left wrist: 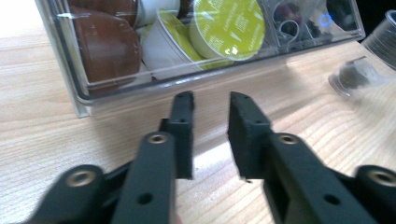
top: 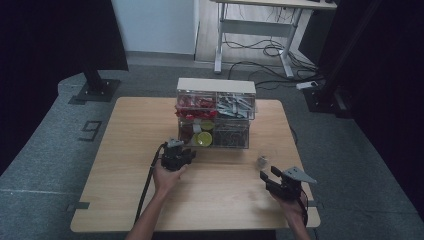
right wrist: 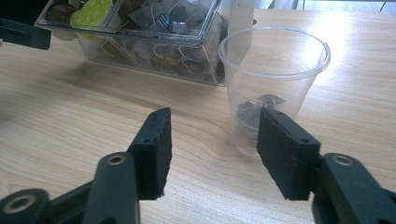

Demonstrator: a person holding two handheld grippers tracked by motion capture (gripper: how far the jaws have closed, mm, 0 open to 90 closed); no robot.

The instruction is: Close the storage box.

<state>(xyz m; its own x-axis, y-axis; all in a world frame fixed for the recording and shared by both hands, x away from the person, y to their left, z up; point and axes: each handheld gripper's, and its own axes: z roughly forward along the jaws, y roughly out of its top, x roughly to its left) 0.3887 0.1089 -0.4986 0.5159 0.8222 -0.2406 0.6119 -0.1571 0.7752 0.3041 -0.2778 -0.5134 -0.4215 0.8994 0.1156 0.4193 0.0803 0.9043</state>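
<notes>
The left gripper [left wrist: 211, 109] has its jaws a little apart, holding nothing, just before the clear box [left wrist: 79, 88] of coffee capsules [left wrist: 229, 25]. The right gripper [right wrist: 212, 133] is wide open, near a clear plastic cup [right wrist: 273, 74] standing on the table [top: 125, 150].

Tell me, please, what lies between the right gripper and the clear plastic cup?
Nothing: in the right gripper view only bare wooden table separates the open right gripper from the clear plastic cup, which stands upright just ahead.
</notes>
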